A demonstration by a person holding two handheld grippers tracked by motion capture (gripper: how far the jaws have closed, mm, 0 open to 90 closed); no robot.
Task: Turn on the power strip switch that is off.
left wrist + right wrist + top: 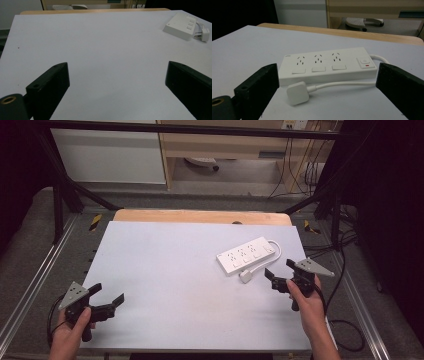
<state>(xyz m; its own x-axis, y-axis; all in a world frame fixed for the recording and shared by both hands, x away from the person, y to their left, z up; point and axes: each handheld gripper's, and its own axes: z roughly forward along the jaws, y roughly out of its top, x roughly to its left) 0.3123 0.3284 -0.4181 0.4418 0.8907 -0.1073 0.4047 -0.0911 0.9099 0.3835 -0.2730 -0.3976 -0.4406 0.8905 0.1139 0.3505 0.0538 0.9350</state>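
A white power strip point(246, 255) point(328, 64) point(179, 25) with three sockets and a switch lies on the right half of the pale grey table top point(175, 270). Its white cable loops round to a plug point(245, 276) point(297, 93) point(205, 34) that rests on the table just in front of the strip. My right gripper point(281, 271) point(327, 85) is open a short way in front of the plug, with nothing between its jaws. My left gripper point(106, 294) point(117, 82) is open near the table's front left corner, over bare table, with nothing in it.
A wooden edge point(200, 216) runs along the far side of the table top. Black frame posts point(57, 205) stand at both far corners, and cables point(345, 270) trail on the floor to the right. A cabinet point(225, 150) is behind.
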